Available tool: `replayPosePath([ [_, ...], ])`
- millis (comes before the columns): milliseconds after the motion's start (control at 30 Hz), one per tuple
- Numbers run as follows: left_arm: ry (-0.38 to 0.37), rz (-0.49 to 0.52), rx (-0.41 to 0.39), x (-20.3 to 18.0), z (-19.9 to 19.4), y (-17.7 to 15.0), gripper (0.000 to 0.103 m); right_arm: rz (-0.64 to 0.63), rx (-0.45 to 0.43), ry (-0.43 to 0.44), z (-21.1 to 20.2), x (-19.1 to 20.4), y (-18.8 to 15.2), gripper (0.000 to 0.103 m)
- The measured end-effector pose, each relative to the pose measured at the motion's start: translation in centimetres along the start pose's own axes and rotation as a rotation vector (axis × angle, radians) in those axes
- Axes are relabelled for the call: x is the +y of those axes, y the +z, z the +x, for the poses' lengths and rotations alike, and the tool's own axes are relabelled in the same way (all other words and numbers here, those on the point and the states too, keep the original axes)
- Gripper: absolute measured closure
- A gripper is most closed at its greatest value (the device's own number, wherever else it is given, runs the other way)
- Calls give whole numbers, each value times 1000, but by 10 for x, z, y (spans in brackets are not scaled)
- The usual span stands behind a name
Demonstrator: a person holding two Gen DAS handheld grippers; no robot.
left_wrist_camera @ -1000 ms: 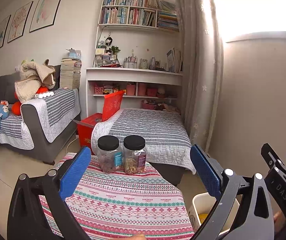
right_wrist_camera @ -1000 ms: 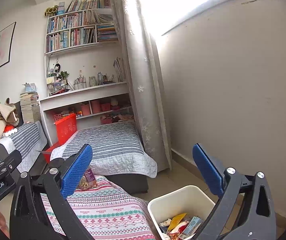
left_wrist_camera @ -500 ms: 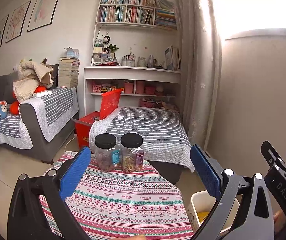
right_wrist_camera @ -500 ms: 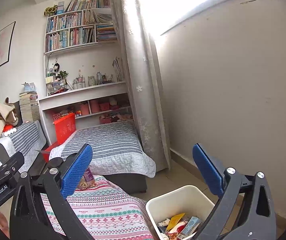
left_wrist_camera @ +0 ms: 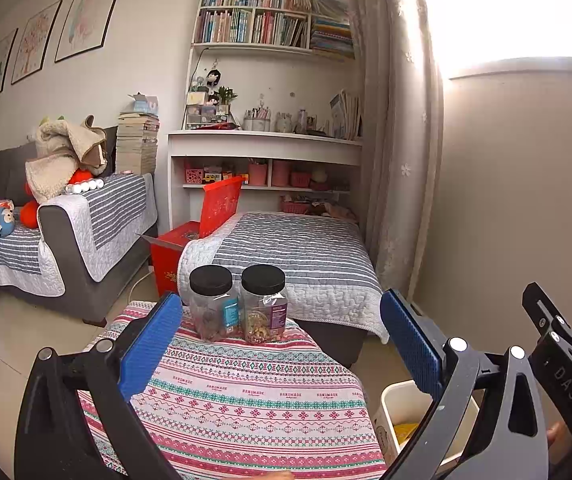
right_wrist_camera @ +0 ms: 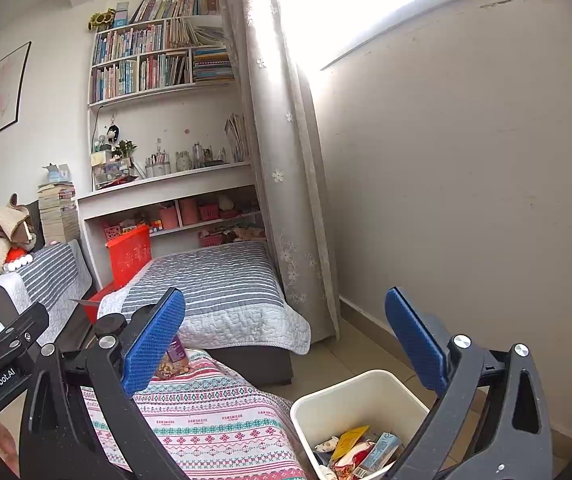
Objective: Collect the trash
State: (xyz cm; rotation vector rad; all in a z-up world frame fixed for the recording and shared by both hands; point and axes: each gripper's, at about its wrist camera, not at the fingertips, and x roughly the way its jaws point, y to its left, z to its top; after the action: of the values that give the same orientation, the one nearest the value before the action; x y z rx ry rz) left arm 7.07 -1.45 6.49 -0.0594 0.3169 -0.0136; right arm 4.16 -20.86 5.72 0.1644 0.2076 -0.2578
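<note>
A white trash bin (right_wrist_camera: 360,402) stands on the floor right of the table; inside lie wrappers, a yellow packet and a small carton (right_wrist_camera: 378,450). In the left wrist view only a corner of the bin (left_wrist_camera: 404,404) shows behind my finger. My left gripper (left_wrist_camera: 282,344) is open above the patterned tablecloth (left_wrist_camera: 246,396), nothing between its blue pads. My right gripper (right_wrist_camera: 286,340) is open too, held above the bin and the table's right edge, empty. No loose trash shows on the cloth.
Two clear jars with black lids (left_wrist_camera: 211,304) (left_wrist_camera: 264,304) stand at the table's far edge. Beyond is a grey striped daybed (left_wrist_camera: 286,248), a red box (left_wrist_camera: 190,240), a sofa (left_wrist_camera: 58,240), shelves (left_wrist_camera: 266,148). A curtain (right_wrist_camera: 286,160) and wall are on the right.
Both views have tilted up slightly, so the jars, table and bin sit a little lower in frame. Both grippers stay open and empty.
</note>
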Motion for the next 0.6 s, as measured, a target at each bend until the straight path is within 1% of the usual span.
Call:
replayPosePath([
  [600, 3, 3, -3, 0, 1, -1, 7, -3, 6, 3, 4, -8, -2, 7],
])
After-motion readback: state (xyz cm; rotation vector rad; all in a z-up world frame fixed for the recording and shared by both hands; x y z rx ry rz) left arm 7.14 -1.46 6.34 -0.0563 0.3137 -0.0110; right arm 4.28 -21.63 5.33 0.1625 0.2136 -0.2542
